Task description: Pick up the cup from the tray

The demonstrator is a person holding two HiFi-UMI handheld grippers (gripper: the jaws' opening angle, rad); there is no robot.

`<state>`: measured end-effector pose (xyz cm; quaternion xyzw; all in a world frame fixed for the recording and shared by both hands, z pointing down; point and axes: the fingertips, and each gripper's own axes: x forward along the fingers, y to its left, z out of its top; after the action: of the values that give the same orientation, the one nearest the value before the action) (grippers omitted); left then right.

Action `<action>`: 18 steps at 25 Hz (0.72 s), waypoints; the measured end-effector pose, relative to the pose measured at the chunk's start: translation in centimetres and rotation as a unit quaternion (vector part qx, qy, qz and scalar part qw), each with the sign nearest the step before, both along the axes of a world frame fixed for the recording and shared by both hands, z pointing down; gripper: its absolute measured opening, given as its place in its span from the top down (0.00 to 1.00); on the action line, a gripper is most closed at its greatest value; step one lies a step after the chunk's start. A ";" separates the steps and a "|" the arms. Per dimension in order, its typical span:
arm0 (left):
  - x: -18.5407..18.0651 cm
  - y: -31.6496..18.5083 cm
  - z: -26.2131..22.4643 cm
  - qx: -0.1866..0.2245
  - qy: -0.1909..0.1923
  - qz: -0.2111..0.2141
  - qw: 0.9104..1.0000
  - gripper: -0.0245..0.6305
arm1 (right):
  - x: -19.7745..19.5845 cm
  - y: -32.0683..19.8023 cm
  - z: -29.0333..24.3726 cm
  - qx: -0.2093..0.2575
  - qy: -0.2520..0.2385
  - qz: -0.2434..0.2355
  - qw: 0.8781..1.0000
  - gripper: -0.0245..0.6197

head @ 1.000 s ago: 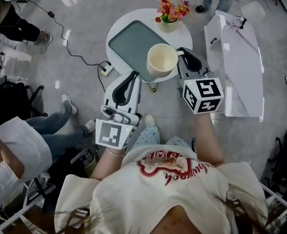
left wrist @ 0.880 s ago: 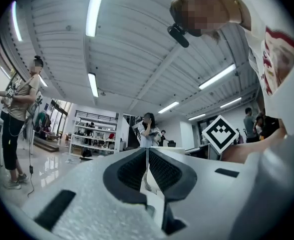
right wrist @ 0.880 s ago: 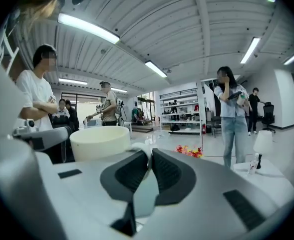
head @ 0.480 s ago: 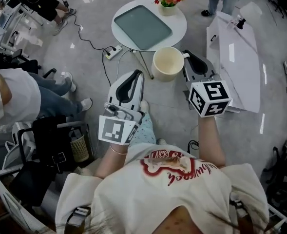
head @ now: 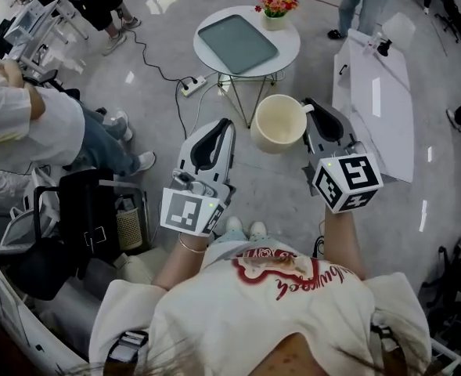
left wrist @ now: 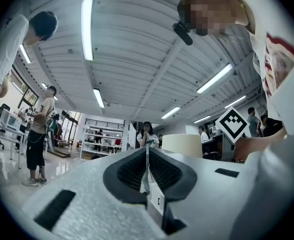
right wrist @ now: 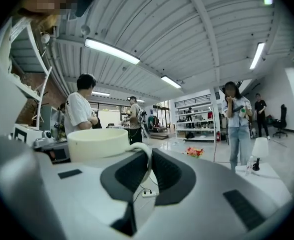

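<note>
A cream cup (head: pixel 279 123) hangs upright in the air, well in front of the round table, and my right gripper (head: pixel 315 110) is shut on its handle. In the right gripper view the handle (right wrist: pixel 147 164) sits pinched between the dark pads, the cup body (right wrist: pixel 98 143) to the left. The grey-green tray (head: pixel 237 43) lies bare on the white round table (head: pixel 289 49). My left gripper (head: pixel 218 128) is held beside the cup on its left, shut with nothing in it. In the left gripper view its pads (left wrist: pixel 147 159) meet and the cup (left wrist: pixel 188 145) shows beyond.
A small pot of flowers (head: pixel 275 8) stands at the round table's far edge. A long white table (head: pixel 379 92) with a lamp is at the right. A power strip (head: pixel 193 85) and cable lie on the floor. Seated people and a black bag (head: pixel 89 218) are at the left.
The cup, held in the right gripper, has come off the tray and back toward the person. Both grippers now sit farther from the round table. The tray is left bare.
</note>
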<state>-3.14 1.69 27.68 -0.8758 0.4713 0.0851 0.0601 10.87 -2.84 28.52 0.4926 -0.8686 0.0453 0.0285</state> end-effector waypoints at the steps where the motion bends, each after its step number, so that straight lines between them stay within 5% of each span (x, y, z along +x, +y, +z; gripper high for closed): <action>1: 0.0 0.4 -0.2 0.004 -0.003 0.002 1.000 0.92 | -0.3 0.4 -0.3 0.005 -0.004 0.000 1.000 0.89; 18: -1.8 2.8 -1.3 0.018 -0.005 0.022 1.000 0.92 | -3.7 3.7 -1.5 0.020 -0.025 -0.003 0.999 0.89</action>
<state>-4.98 4.52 26.40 -0.8850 0.4503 0.0899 0.0763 7.18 0.85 27.05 0.4893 -0.8712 0.0403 -0.0032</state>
